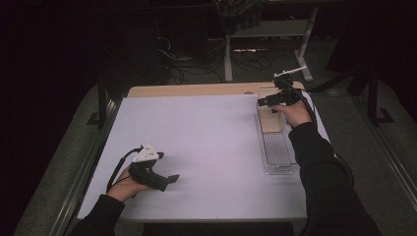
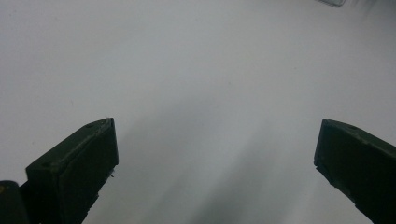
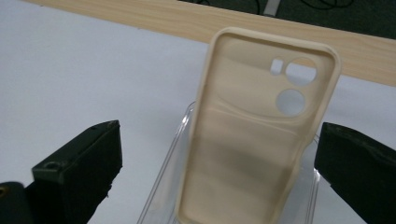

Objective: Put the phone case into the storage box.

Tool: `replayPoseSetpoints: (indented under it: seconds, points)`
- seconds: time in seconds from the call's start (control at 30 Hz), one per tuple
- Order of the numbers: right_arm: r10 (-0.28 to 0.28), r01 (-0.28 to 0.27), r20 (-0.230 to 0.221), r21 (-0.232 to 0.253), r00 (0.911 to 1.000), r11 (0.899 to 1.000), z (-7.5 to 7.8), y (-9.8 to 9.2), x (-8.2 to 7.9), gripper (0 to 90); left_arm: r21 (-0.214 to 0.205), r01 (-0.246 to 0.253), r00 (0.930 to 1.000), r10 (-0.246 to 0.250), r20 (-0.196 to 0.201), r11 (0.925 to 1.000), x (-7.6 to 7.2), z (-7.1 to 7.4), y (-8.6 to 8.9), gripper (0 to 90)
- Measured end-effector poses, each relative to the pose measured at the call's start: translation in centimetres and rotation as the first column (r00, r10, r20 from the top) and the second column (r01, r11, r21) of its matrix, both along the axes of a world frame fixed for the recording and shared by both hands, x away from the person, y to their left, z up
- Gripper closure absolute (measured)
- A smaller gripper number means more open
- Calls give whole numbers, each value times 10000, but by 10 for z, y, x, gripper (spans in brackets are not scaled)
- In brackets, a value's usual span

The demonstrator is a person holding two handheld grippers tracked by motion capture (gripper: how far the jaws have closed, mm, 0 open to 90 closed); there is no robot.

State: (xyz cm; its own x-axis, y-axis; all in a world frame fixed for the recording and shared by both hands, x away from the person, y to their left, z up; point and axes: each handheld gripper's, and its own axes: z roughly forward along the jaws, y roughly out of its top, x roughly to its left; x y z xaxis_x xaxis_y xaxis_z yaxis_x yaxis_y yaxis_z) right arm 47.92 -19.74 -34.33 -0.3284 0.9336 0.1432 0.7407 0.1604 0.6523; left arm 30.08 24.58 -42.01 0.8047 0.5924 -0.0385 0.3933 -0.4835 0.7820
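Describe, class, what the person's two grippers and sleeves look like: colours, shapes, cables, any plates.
Both forearms wear dark sleeves. The left gripper is black with a pale three-cornered plate on top and a black cable trailing from it. The right gripper is black too, with a black cable. Each has blocky black jaws.

The left hand-held gripper [image 1: 169, 181] lies low with jaws wide apart; the right hand-held gripper [image 1: 261, 102] reaches forward, jaws spread.

phone case [image 3: 252, 135] | beige, hollow side up | propped in clear tray [image 3: 161, 186]
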Motion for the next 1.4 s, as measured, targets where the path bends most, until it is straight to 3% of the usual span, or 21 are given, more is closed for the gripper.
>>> replayPoseSetpoints:
  seconds: [0.2, 0.5, 0.73, 0.83, 1.13, 1.27, 1.4]
  points:
    - [861, -859, 405, -60, 9955, 9963, 1, 4, -13, 0, -38, 30, 10000, -30, 23, 10000, 1, 1, -1, 0]
    - [1582, -1593, 528, 181, 9860, 9871, -3, 15, -41, 0, -168, 55, 9999, -57, -115, 9998, 2, 3, 1, 0]
    - [2137, -2188, 939, 467, 9724, 9747, -4, 15, -65, 0, -165, 167, 9998, -168, -101, 9997, 2, 8, 4, 0]
    - [2486, -2552, 1082, 520, 9626, 9655, -6, 15, -77, 0, -196, 219, 9997, -221, -96, 9996, 2, 10, 5, 0]
    - [2999, -3110, 1269, 785, 9455, 9472, -17, 11, -107, 0, -94, 571, 9981, -573, -226, 9983, 1, 13, 2, 0]
    - [3050, -3175, 1288, 908, 9436, 9439, -21, 8, -116, 0, -114, 741, 9969, -744, -257, 9972, 1, 17, 1, 0]
    - [3244, -3383, 1340, 981, 9364, 9359, -25, 5, -124, 0, -155, 803, 9964, -807, -275, 9966, 1, 19, 0, 0]
